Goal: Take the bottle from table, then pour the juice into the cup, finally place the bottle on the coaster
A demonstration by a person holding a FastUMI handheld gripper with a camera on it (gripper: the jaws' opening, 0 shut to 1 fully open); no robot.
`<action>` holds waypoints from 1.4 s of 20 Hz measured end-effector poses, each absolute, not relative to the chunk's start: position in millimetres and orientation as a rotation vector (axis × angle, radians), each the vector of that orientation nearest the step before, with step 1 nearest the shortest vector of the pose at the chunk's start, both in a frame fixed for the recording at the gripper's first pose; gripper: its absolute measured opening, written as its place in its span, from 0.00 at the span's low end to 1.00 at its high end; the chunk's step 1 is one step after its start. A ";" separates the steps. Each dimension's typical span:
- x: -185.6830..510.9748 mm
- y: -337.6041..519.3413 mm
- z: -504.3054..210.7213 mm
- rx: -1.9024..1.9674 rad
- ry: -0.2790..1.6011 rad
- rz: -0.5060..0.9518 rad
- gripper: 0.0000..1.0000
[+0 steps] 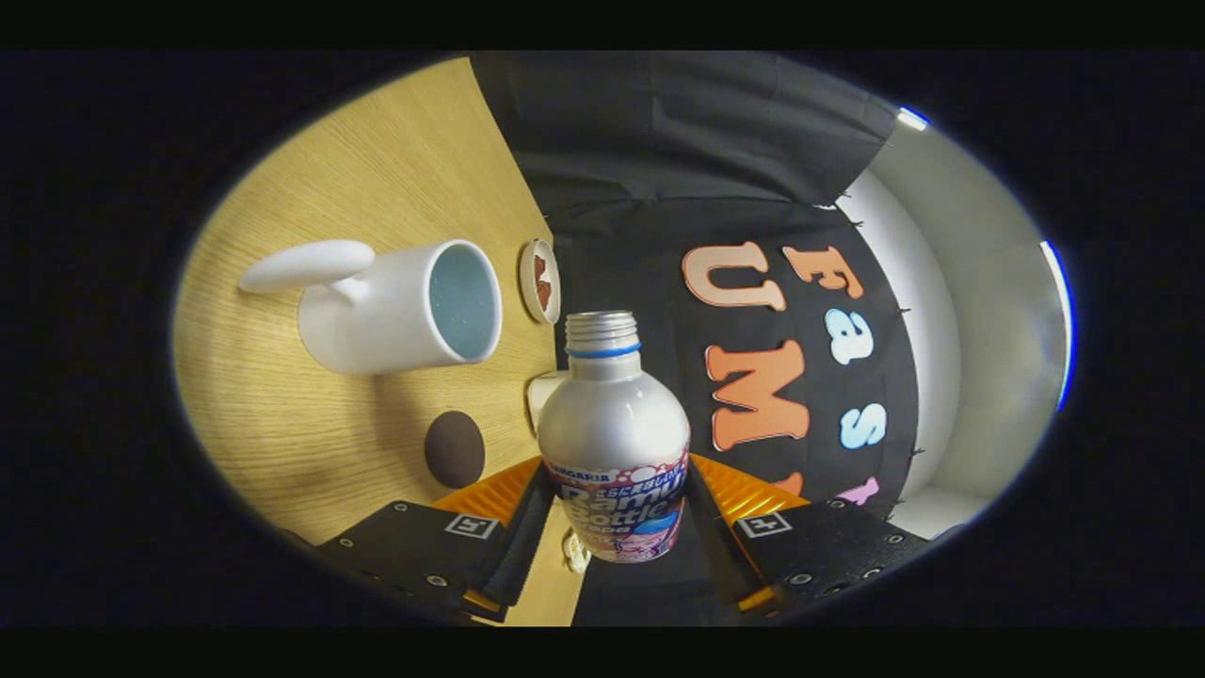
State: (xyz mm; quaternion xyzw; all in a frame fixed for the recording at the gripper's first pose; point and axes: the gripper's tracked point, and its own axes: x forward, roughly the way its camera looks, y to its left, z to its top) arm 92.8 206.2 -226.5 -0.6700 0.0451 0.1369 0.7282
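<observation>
I have the bottle (614, 443) clamped in my gripper (617, 513), one finger pressed on each side of its labelled lower body, so the jaws stand narrow around it. The bottle is silver with a bare threaded neck and a blue ring under the threads, and no cap sits on its mouth. My whole view is rolled on its side, so the wooden table (311, 424) stands like a wall beside the bottle. On that table the white cup (400, 306) shows its open mouth facing toward the bottle's neck, with its thick rounded handle pointing away. Just beyond the cup's rim lies a small round coaster (539, 281) with a pale edge and a brown mark on its face. A dark round disc (454, 448) lies on the wood nearer my fingers, apart from the cup. A small white object (544, 394) peeks out from behind the bottle's shoulder; I cannot tell what it is.
</observation>
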 end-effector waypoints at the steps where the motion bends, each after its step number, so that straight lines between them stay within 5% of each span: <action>1: 92.5 206.2 -226.0 -1.497 0.094 0.304 0.77; 28: 99.1 206.3 -220.7 -1.709 0.015 0.328 0.77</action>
